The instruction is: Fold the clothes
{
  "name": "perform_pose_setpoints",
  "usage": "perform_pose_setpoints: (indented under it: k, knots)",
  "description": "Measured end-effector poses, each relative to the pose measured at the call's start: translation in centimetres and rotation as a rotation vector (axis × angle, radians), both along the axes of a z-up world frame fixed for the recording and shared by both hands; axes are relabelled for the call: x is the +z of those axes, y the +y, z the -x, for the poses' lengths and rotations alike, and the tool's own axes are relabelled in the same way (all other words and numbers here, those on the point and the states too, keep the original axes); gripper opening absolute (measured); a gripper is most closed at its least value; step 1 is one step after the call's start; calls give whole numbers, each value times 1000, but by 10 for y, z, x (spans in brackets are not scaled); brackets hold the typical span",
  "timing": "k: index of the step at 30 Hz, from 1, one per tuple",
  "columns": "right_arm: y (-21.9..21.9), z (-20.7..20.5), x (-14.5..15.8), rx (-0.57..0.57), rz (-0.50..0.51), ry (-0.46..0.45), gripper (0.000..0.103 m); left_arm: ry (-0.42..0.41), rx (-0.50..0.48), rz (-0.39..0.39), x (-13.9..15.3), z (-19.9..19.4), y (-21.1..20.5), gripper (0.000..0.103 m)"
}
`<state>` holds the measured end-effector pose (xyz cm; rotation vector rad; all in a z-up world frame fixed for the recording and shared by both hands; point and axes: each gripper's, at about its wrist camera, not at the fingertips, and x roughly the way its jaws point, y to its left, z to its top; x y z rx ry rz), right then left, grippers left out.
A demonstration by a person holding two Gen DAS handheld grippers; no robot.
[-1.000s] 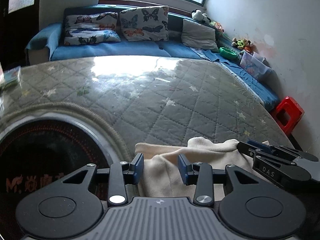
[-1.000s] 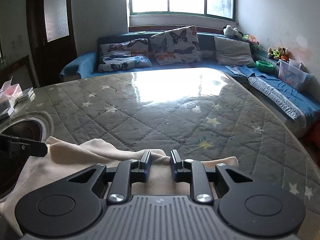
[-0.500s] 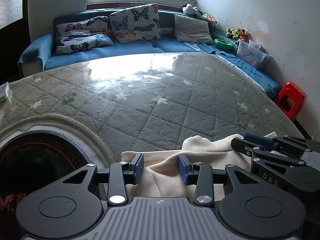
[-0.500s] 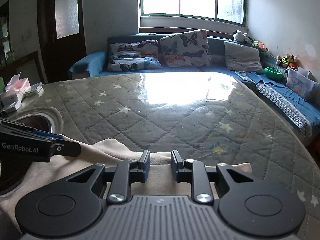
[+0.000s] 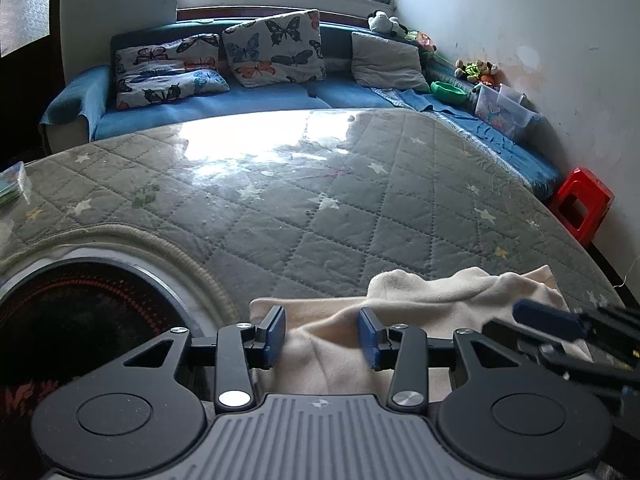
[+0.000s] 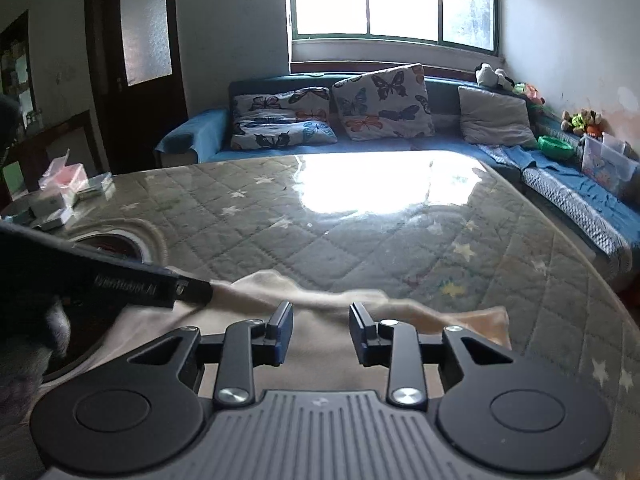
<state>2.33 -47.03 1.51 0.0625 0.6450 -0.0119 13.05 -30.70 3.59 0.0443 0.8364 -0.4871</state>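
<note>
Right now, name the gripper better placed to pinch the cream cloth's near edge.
Probably the left gripper: its open jaws straddle a raised ridge of the cream cloth. The right gripper, also open, hangs over flatter fabric.

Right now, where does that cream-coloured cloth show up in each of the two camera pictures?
Left wrist view: the cream cloth lies at bottom centre and right, on the quilted table cover, under the left gripper.
Right wrist view: the same cloth lies at bottom centre, reaching left, under the right gripper.
Shared landmark: the butterfly cushion on the blue sofa.
</note>
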Motion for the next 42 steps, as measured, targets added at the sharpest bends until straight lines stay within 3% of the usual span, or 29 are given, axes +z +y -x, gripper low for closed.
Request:
perform_pose_setpoints:
  k: [17,23,36,42]
  knots:
    - [12,91,-7,-126,39,10,35,-99,-71,-43,5,84,41,45]
    - [19,95,-14,-125,86,18,35,-101,-66,-51,-1,90,44,46]
    - [26,93,-14,-96,79,15,36,-89,-41,-37,-4,99,53,51]
    - [29,102,-8,-101,69,-3,51,-81,-27,-29,-3,105,57,60]
